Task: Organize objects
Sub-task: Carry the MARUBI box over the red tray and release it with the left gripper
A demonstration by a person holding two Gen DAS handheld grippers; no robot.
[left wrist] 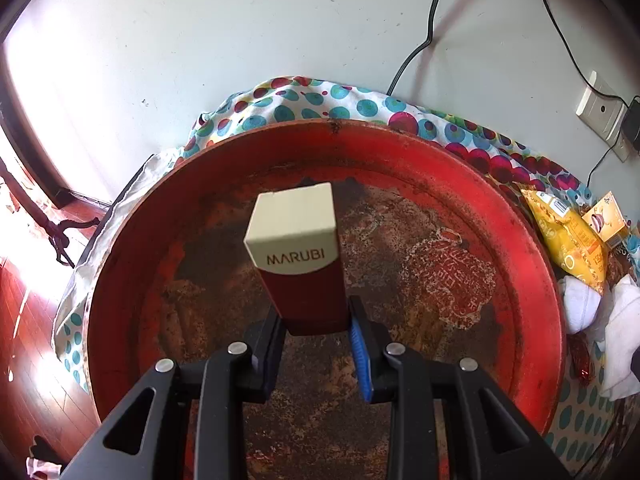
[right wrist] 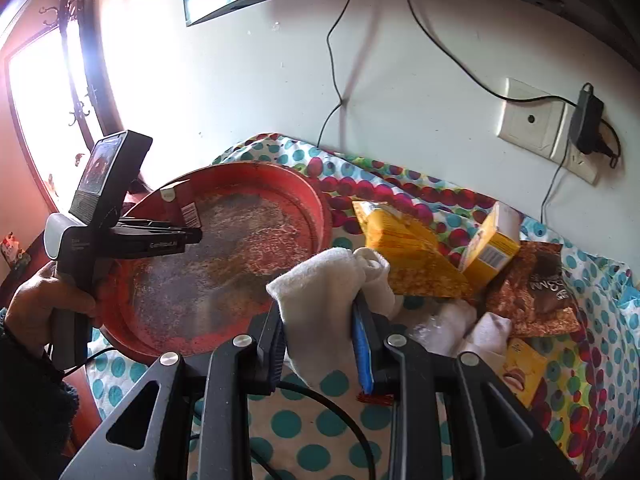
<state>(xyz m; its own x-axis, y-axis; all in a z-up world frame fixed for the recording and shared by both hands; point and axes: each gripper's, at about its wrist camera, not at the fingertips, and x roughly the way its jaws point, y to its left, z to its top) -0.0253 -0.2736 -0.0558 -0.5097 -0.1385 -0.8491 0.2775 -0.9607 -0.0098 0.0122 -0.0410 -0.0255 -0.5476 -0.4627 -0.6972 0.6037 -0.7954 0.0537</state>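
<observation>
From the left wrist camera, the left gripper [left wrist: 318,326] has its two fingers pressed tight on the bottom of a small box [left wrist: 298,256]. The box is red with a cream top, and it says MARUBI. It is held up over the middle of a big round red tray [left wrist: 516,232]. The tray is worn and rusty inside. It sits on a spotted cloth [left wrist: 320,100] by a pale wall. To the right of the tray lie a yellow snack bag [left wrist: 568,240], a small yellow carton [left wrist: 606,220] and some white cloths [left wrist: 600,312]. From the right wrist camera, the right gripper [right wrist: 320,336] has its fingers clamped on a white sock [right wrist: 320,292]. The sock hangs between them, above the spotted cloth, just right of the tray's near edge. On the left, a hand [right wrist: 44,296] holds the left gripper over the tray's left side, and only a bit of the box shows past it. On the far right lie the yellow bag, the carton, a brown packet [right wrist: 532,292] and more white cloths.
</observation>
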